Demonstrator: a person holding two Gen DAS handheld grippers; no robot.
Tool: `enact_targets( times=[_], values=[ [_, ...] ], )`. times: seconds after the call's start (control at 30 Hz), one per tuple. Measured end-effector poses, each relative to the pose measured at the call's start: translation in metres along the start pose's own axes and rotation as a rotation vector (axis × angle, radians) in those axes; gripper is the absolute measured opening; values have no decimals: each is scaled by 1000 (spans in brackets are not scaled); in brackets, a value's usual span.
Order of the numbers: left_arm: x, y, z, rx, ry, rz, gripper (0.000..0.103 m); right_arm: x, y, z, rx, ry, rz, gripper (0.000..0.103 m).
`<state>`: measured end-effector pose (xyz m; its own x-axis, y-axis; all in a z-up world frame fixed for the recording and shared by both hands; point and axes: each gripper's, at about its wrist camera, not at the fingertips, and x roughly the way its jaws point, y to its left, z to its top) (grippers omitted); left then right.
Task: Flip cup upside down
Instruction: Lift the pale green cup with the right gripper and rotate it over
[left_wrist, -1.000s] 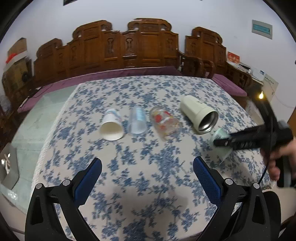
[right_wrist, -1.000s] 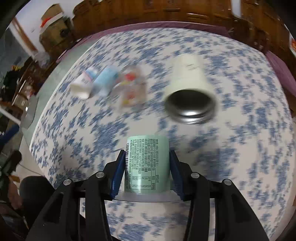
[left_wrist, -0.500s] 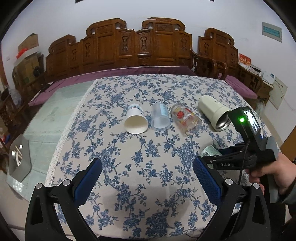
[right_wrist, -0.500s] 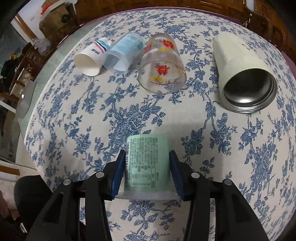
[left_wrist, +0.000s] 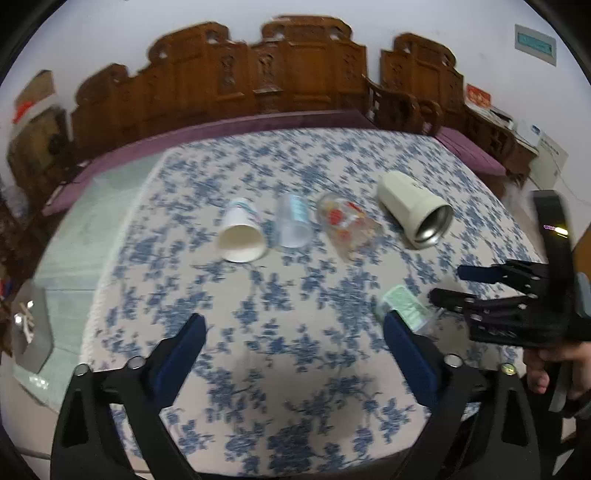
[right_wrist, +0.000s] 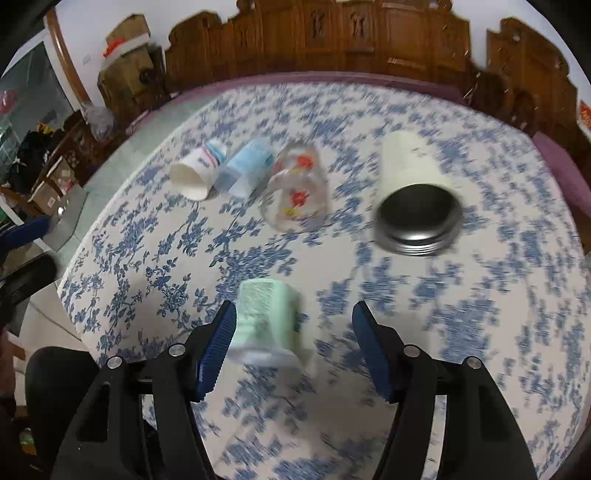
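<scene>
A pale green labelled plastic cup stands on the flowered tablecloth with its wide mouth down. It sits between the jaws of my right gripper, against the left pad. The right gripper is open and no longer clamps it. The cup also shows in the left wrist view, in front of the right gripper. My left gripper is open and empty above the near table edge.
Four cups lie on their sides in a row farther back: a white paper cup, a light blue cup, a clear glass with red flowers and a cream steel-lined tumbler. Carved wooden seating stands behind the table.
My right gripper has opened and let go of the green cup, which now stands mouth down on the cloth. The right gripper has tilted up; the left one shifted slightly.
</scene>
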<state>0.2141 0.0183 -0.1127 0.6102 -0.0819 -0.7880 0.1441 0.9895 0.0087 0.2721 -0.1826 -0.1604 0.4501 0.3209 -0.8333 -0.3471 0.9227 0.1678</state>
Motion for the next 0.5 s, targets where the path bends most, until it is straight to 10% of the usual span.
enact_targets(
  times=[0.5],
  values=[
    [105,-66,32,-74,355,-160,65,-49,-43,-57,52,-78,3,68]
  ],
)
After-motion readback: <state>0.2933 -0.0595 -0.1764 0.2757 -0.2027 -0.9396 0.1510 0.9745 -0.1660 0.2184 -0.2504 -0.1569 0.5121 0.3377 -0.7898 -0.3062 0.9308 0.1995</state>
